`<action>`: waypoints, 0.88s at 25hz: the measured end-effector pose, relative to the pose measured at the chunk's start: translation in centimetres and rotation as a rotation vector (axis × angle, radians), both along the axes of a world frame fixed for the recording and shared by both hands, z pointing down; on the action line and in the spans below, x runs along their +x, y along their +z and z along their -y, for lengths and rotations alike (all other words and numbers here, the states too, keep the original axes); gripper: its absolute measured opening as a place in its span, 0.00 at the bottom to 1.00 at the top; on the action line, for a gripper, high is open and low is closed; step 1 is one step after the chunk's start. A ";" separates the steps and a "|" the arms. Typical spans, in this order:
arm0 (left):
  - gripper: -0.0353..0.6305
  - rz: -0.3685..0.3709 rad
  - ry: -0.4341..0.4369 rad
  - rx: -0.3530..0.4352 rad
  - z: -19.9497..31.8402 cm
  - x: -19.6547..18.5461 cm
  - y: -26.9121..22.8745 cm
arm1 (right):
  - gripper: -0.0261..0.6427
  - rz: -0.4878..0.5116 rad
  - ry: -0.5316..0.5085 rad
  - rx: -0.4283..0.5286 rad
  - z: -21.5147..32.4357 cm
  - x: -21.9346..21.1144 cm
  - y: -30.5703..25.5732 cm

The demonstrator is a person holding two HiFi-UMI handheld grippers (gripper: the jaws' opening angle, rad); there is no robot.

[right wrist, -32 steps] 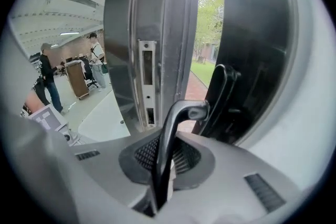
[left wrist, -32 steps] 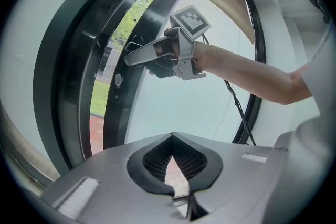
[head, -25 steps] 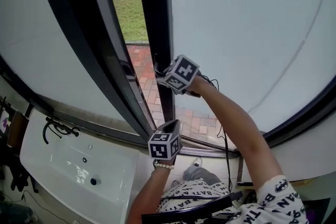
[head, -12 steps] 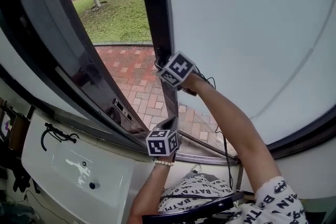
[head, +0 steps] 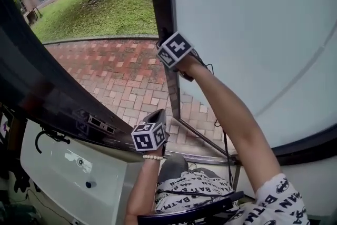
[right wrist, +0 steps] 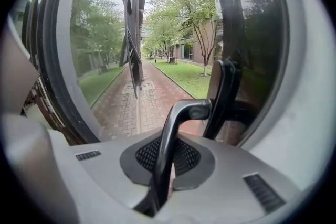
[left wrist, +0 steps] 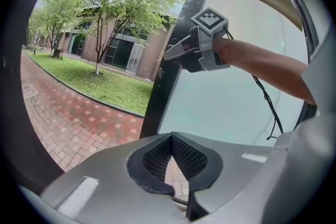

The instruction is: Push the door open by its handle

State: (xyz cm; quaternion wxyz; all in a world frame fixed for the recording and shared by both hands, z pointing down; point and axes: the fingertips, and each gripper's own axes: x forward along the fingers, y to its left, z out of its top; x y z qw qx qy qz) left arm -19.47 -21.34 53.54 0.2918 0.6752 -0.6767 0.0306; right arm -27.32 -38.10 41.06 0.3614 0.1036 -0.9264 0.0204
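The door is a frosted glass panel (head: 253, 34) in a black frame (head: 164, 2), and it stands swung outward. My right gripper (head: 162, 38) is shut on the dark lever handle (right wrist: 181, 113) at the frame's edge; the lever runs up between its pads. The left gripper view shows the right gripper (left wrist: 176, 52) against the frame too. My left gripper (head: 157, 116) hangs lower, in the doorway, away from the door. Its pads (left wrist: 157, 152) meet at the tip with nothing between them.
Through the gap lie a red brick path (head: 121, 76), a lawn (head: 100, 13) and trees. A dark fixed door leaf (head: 31, 87) bounds the opening on the left. A white basin unit (head: 68, 166) with a black fitting sits at the lower left.
The door has swung further outward and the gap has widened, showing far more path and lawn. My right gripper went with the handle, up and away. The left gripper drifted left.
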 end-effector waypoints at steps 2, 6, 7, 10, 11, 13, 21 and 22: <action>0.03 0.001 -0.012 -0.005 0.8 -0.6 0.3 | 0.06 -0.006 0.024 0.004 2.1 0.3 0.3; 0.03 -0.003 -0.009 -0.007 3.3 -0.7 0.8 | 0.06 0.004 0.081 -0.010 6.2 1.2 0.2; 0.03 -0.002 -0.002 -0.009 4.1 -0.4 1.0 | 0.06 0.006 0.095 -0.014 7.2 1.6 0.1; 0.03 -0.008 0.025 -0.014 6.8 0.4 1.7 | 0.06 -0.003 0.135 -0.011 10.6 2.6 0.2; 0.03 -0.010 0.034 -0.014 7.6 0.6 2.0 | 0.06 -0.011 0.146 -0.004 11.7 3.0 0.4; 0.03 -0.012 0.051 -0.010 9.5 1.0 2.3 | 0.06 -0.019 0.170 0.005 14.0 3.8 0.7; 0.03 -0.009 0.108 -0.017 17.3 1.4 4.7 | 0.05 0.001 0.292 0.001 23.3 8.8 0.8; 0.03 -0.007 0.116 -0.019 18.3 1.3 4.8 | 0.05 0.003 0.310 -0.001 24.5 9.5 0.6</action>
